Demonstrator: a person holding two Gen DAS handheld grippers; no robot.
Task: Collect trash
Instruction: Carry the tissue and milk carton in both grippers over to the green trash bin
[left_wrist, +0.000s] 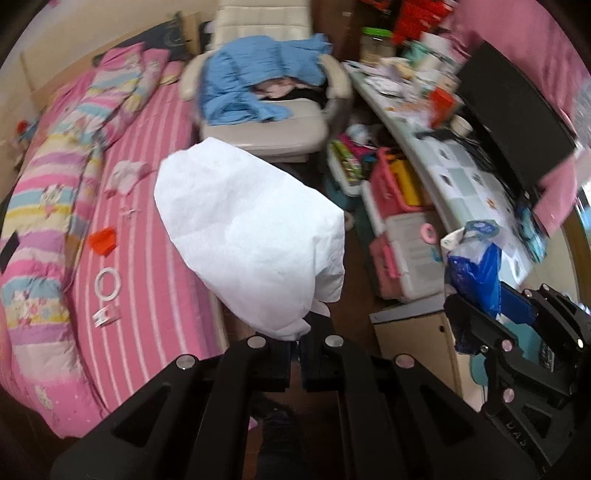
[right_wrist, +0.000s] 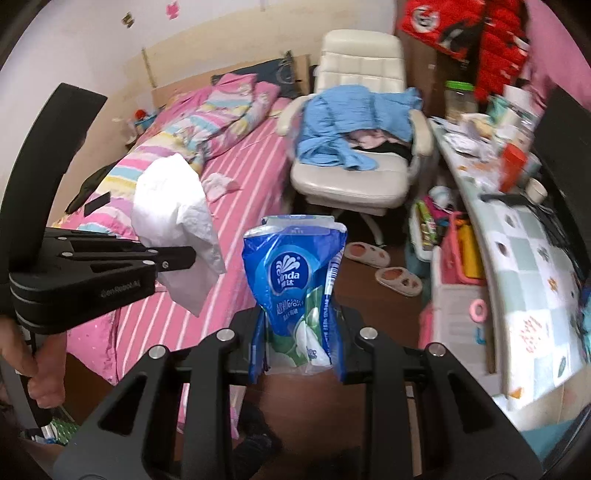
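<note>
My left gripper (left_wrist: 299, 332) is shut on the edge of a white crumpled bag (left_wrist: 251, 236), which hangs over the edge of the pink striped bed (left_wrist: 155, 221). In the right wrist view that bag (right_wrist: 173, 218) hangs from the left gripper (right_wrist: 190, 254) at the left. A crumpled blue Vinda tissue wrapper (right_wrist: 295, 280) stands upright between the pads of my right gripper (right_wrist: 301, 325), which is shut on it. The wrapper (left_wrist: 472, 266) also shows at the right of the left wrist view. On the bed lie a red scrap (left_wrist: 103, 240), a white ring (left_wrist: 108, 284) and a crumpled tissue (left_wrist: 123, 177).
A cream chair (right_wrist: 351, 184) with blue cloth (right_wrist: 351, 122) stands past the bed. A cluttered desk (right_wrist: 524, 236) with a dark monitor (left_wrist: 513, 122) runs along the right. Pink storage boxes (left_wrist: 399, 251) sit under it. Slippers (right_wrist: 399, 280) lie on the brown floor. A hand (right_wrist: 40, 373) holds the left gripper's handle.
</note>
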